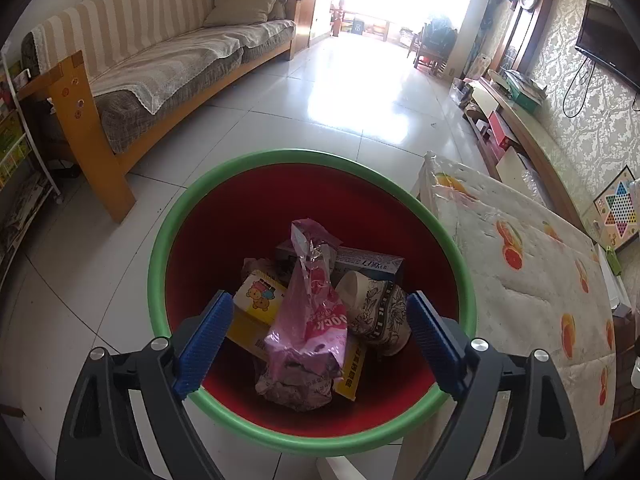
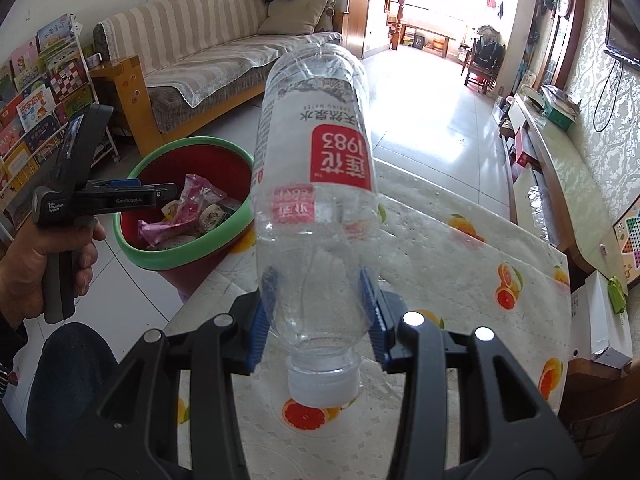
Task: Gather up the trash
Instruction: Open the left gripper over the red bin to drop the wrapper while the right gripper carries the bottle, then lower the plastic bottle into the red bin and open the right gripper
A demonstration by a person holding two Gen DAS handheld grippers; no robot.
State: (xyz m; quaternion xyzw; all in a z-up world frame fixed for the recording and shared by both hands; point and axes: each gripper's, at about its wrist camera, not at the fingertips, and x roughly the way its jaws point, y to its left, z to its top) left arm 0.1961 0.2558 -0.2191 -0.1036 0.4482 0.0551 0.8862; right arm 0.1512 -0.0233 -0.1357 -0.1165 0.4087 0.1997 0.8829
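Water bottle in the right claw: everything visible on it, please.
The water bottle is clear, thin plastic and looks empty. It has a white screw cap and a red-and-white label printed 1983. It is held cap toward the camera, base pointing away, over the fruit-print tablecloth. The right claw clamps its shoulder between blue pads.

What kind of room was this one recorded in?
Most likely a home living room: a covered sofa, a wall-mounted television, and a children's bookshelf beside the tiled floor.
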